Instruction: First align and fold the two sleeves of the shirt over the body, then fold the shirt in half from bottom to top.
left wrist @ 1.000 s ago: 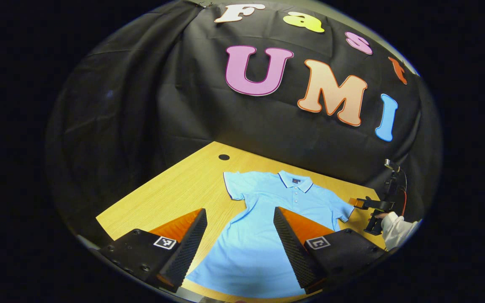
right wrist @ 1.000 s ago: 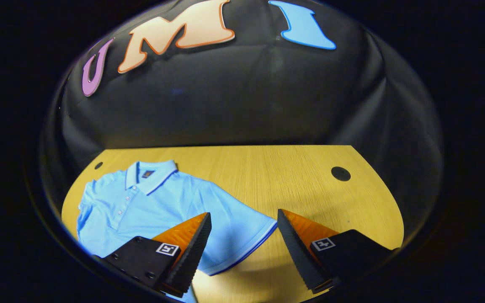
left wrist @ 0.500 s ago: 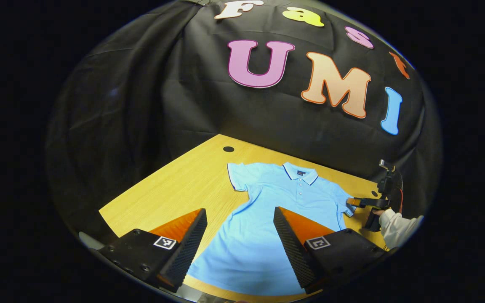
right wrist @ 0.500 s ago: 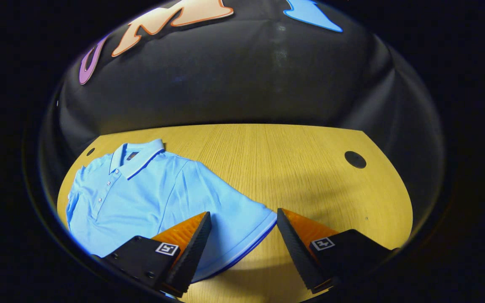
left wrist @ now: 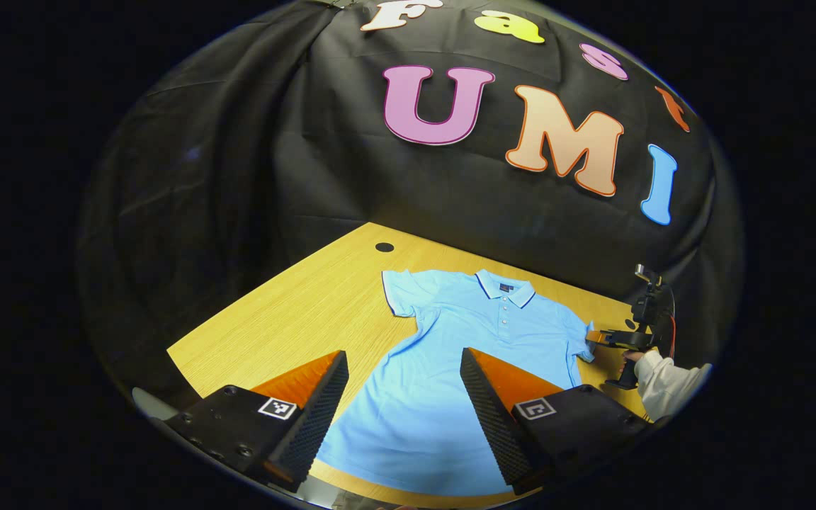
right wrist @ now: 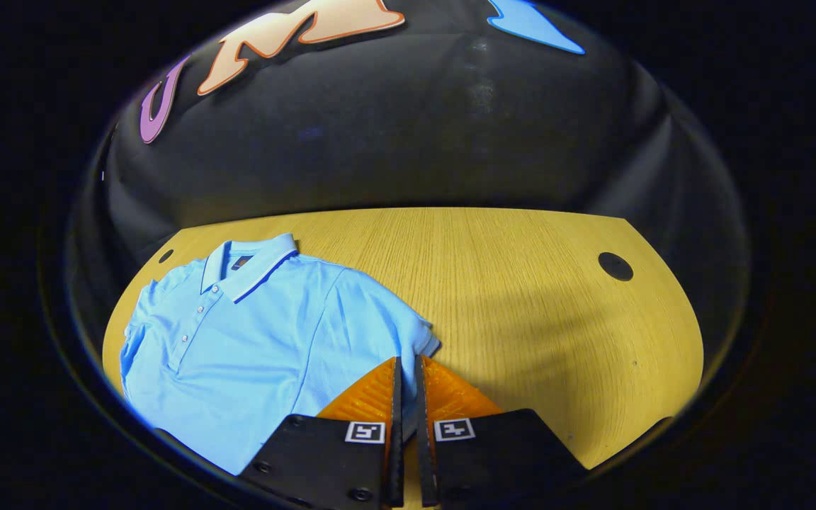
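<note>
1. two sleeves of the light blue short-sleeved polo shirt [left wrist: 472, 361] lie unfolded; it is spread flat, collar toward the wall, on the yellow wooden tabletop [right wrist: 535, 304].
2. right gripper [right wrist: 406, 386] is pinched together on the hem of the shirt's right sleeve [right wrist: 408, 333].
3. left gripper [left wrist: 402, 397] hangs with fingers apart over the lower body, holding nothing.
4. both sleeve folds and the bottom-to-top fold remain.
</note>
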`<action>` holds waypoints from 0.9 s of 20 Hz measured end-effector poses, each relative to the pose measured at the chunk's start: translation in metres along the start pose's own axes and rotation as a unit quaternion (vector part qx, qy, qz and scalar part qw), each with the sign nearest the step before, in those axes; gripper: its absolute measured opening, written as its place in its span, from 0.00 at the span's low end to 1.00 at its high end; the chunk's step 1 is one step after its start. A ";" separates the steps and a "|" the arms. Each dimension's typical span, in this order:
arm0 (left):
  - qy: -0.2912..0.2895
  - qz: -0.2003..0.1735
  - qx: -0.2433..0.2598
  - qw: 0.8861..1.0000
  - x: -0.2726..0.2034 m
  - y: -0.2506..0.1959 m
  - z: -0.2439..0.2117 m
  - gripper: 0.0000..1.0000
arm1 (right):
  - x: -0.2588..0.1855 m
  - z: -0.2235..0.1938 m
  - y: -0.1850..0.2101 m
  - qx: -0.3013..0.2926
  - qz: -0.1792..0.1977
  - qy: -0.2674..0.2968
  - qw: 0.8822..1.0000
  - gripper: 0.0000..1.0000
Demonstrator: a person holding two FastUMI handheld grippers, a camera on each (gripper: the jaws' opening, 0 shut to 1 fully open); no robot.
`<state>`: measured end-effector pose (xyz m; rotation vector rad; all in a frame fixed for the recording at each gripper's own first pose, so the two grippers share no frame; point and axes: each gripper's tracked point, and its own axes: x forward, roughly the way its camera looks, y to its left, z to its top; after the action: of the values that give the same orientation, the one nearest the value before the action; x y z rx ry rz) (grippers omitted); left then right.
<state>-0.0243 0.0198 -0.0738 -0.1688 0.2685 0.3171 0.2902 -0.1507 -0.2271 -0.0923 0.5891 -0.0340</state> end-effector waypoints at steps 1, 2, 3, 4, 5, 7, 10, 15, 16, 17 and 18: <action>0.000 0.002 -0.001 1.000 -0.002 0.000 0.001 0.95 | -0.002 0.007 0.007 0.005 0.004 -0.008 1.000 0.09; 0.001 0.003 -0.001 1.000 -0.002 0.001 0.000 0.95 | -0.006 0.014 0.016 0.016 0.012 -0.019 1.000 0.11; 0.001 0.003 -0.001 1.000 -0.003 0.001 -0.001 0.95 | -0.010 0.025 0.031 0.033 0.028 -0.031 0.999 0.11; 0.001 0.004 -0.001 1.000 -0.003 0.002 -0.002 0.95 | -0.015 0.034 0.047 0.051 0.048 -0.043 0.997 0.11; 0.001 0.004 -0.002 1.000 -0.004 0.001 -0.002 0.95 | -0.020 0.043 0.066 0.069 0.069 -0.050 0.994 0.11; 0.003 0.005 -0.003 1.000 -0.005 -0.001 -0.004 0.95 | -0.025 0.049 0.111 0.095 0.121 -0.057 0.986 0.11; 0.005 0.002 0.000 1.000 -0.001 -0.004 -0.011 0.95 | -0.021 0.042 0.163 0.101 0.177 -0.047 0.978 0.11; 0.012 -0.021 -0.019 1.000 0.012 -0.010 -0.015 0.95 | -0.029 0.018 0.208 0.099 0.234 -0.012 0.967 0.47; 0.012 -0.024 -0.019 0.999 0.017 -0.010 -0.016 0.95 | -0.032 0.014 0.210 0.089 0.235 -0.007 0.968 0.64; 0.013 -0.028 -0.016 0.999 0.023 -0.010 -0.014 0.95 | -0.037 0.010 0.209 0.075 0.233 -0.006 0.969 0.84; 0.013 -0.029 -0.016 0.999 0.031 -0.008 -0.013 0.95 | -0.040 0.008 0.208 0.062 0.229 -0.008 0.971 0.94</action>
<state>0.0034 0.0187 -0.0935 -0.2115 0.2839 0.2609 0.2627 0.0588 -0.2188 0.1670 0.5785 0.3777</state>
